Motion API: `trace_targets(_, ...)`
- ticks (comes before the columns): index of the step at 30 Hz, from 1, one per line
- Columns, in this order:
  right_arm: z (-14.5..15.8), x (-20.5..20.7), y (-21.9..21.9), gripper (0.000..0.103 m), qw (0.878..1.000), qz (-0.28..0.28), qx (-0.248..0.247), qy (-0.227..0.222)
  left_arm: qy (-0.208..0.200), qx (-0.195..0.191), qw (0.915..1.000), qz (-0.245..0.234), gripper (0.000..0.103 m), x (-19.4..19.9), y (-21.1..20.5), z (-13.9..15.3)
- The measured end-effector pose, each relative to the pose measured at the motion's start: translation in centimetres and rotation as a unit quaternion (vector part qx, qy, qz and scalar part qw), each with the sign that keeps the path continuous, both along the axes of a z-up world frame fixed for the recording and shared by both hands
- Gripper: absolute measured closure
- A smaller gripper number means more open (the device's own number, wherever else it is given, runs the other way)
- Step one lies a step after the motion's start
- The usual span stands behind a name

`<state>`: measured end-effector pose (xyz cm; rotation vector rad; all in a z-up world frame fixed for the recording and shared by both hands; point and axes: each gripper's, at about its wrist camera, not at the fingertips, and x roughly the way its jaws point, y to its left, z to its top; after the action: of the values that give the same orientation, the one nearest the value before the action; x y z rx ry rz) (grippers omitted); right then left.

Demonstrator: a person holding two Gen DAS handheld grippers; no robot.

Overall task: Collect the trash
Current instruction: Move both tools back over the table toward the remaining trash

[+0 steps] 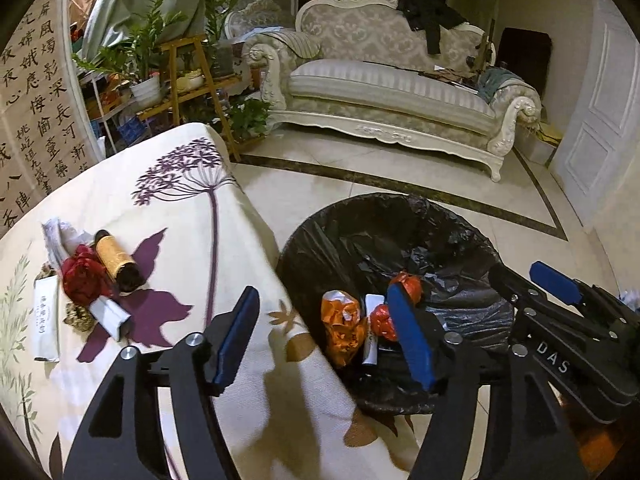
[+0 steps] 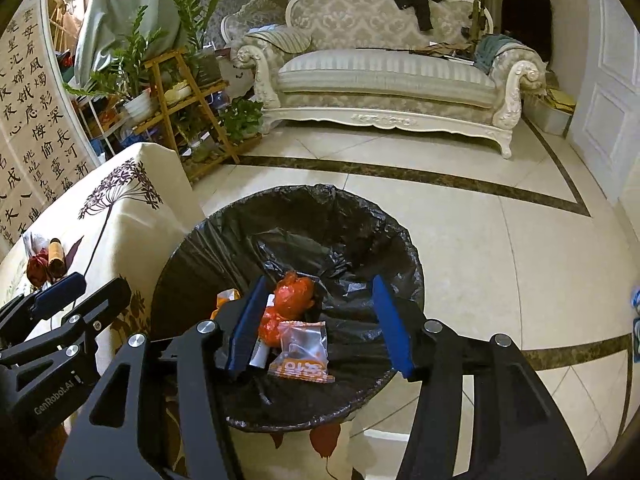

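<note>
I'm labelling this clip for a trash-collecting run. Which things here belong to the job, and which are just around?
Job:
- bin with black liner
- orange wrappers in it
- litter pile on the tablecloth

Just around:
- sofa
- potted plants
- calligraphy scroll

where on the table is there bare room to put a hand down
Free: the tablecloth between the trash pile and the edge by the bin, and the far end around the purple flower print. Crowded: the left side, where the pile lies.

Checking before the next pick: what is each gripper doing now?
Left gripper: open, holding nothing, over the table edge and the bin.
Right gripper: open, holding nothing, above the bin.
</note>
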<state>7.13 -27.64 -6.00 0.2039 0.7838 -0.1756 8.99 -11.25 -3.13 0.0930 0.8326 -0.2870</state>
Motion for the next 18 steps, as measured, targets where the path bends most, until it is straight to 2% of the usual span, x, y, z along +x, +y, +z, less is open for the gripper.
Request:
trace_targets(2, 0.2, 0.0, 0.3, 0.044, 1.0, 0.001, 0.0, -0.002, -0.003, 0.001, 1.0, 0.007, 0.032, -0.1, 0.5, 0.3)
trace_targets(8, 0.5, 0.2, 1.9, 0.043, 1.0, 0.017, -0.001, -0.003, -0.007, 0.008, 0.9993, 0.036, 0.029, -0.7, 2.8, 0.7)
trace_targets(18, 1.4, 0.4, 6.4, 0.043, 0.998, 0.066, -0.006, -0.005, -0.011, 0.008, 0.9946, 0.103, 0.026, -1.4, 9.0, 1.0)
